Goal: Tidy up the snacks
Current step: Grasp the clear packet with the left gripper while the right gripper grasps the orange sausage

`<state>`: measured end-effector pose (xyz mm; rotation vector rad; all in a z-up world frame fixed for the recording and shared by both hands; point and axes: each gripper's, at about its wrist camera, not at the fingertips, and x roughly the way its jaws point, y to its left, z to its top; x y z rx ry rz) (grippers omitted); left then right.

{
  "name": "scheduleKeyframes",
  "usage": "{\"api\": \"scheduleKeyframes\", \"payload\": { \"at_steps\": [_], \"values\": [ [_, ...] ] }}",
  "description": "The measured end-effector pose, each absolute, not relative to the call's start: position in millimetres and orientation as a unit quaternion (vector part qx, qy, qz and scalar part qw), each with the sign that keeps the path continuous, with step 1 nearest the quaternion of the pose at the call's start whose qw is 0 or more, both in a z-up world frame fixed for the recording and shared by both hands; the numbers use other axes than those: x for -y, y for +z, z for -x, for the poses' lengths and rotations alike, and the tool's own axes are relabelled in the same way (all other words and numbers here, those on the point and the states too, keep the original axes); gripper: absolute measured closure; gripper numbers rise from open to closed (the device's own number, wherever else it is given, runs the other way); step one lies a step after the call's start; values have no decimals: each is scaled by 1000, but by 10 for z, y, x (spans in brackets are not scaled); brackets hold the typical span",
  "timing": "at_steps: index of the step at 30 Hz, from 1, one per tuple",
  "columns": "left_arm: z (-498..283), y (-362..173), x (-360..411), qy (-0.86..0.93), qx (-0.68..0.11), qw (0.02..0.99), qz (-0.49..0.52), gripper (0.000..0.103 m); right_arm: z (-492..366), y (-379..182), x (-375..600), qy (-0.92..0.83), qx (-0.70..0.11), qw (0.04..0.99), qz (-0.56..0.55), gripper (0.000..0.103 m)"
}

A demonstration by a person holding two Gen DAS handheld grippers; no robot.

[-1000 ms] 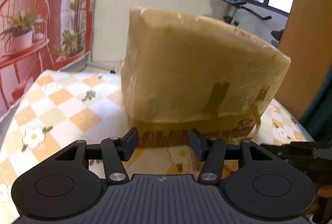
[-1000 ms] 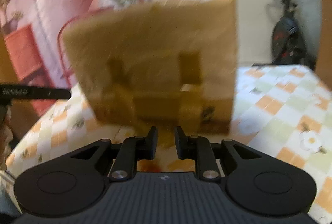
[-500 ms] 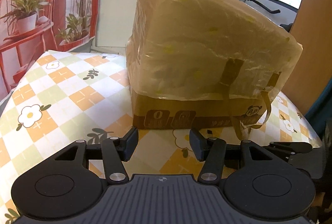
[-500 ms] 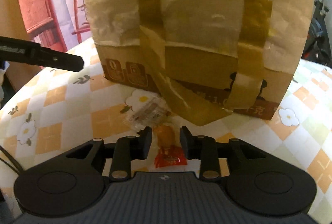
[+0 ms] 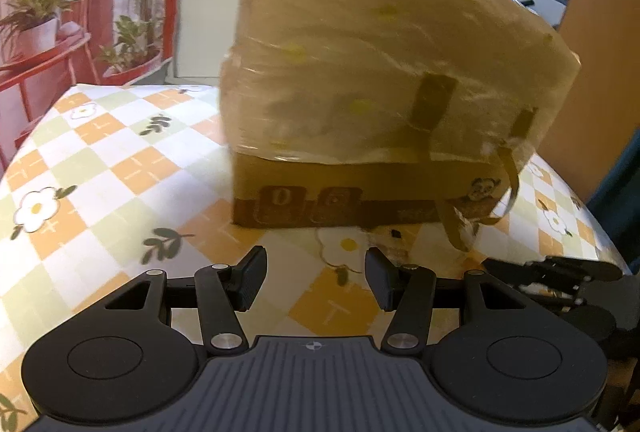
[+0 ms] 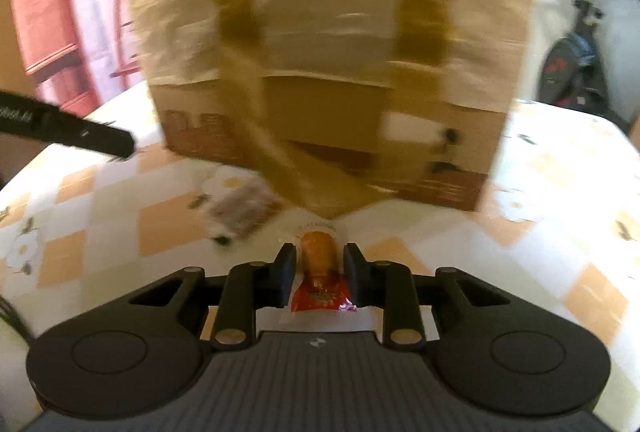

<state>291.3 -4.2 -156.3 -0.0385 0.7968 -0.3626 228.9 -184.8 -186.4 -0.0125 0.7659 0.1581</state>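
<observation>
A: What can go wrong here, at the cardboard box?

B: The right gripper has a small red snack packet between its fingers, just in front of the box, low over the tabletop. The fingers are closing around it, but I cannot tell if the pads already press on it. The packet is thin and glossy, so I think it can slip out or turn when it is lifted. The view is also blurred, so the hand is probably not steady.

A: Anything else near it?

B: Yes, a second, pale packet lies on the tabletop, in front of the box and left of the red one. A careless sweep can push it away. Loose tape strips hang from the box front, close to the fingers, and may catch them.

A: And the left gripper?

B: Its fingers are spread with nothing between them, in front of the box.

A: What is inside the box?

B: I cannot tell. It is wrapped in plastic film and tape, and no opening shows.
</observation>
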Motion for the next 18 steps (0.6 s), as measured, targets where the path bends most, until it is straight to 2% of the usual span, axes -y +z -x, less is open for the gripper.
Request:
{"api": "scheduleKeyframes", "payload": {
  "at_steps": [18],
  "values": [
    [-3117,-1963,784,-209,-401,889,-66,46,-2122,-1930,2164,43,-339,940,-9,77]
  ]
}}
